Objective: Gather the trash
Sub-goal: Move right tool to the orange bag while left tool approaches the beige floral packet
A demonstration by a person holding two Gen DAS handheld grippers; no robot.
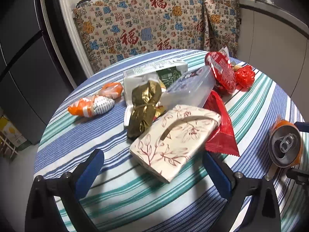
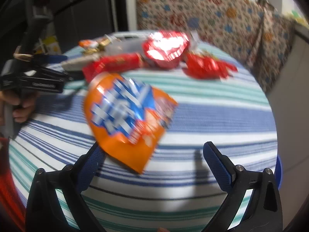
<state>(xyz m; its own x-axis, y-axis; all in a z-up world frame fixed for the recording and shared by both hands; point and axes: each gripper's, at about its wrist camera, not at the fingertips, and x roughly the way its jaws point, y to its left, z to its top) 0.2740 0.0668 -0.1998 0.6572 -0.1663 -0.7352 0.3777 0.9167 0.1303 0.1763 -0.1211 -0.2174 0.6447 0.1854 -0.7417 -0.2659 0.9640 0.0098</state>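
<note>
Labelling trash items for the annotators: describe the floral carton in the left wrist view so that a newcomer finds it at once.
On the round table with the blue, green and white striped cloth, look at the near edge of the trash pile, just ahead of the open left gripper. The flat cream cardboard tissue box with red leaf sprigs lies there, tilted, overlapping a red foil wrapper. It alone has a curved dispensing slot.

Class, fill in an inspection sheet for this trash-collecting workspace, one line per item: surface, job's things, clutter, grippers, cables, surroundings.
Surface: round table under a striped cloth.
Job's things: floral tissue pack, gold foil wrapper, red wrapper, orange can, orange packet.
Clutter: clear plastic box, among the trash.
Grippers: left gripper open, empty; right gripper open, empty.
Cables: nothing seen.
Surroundings: patterned drape, pots above it, dark fridge.
</note>
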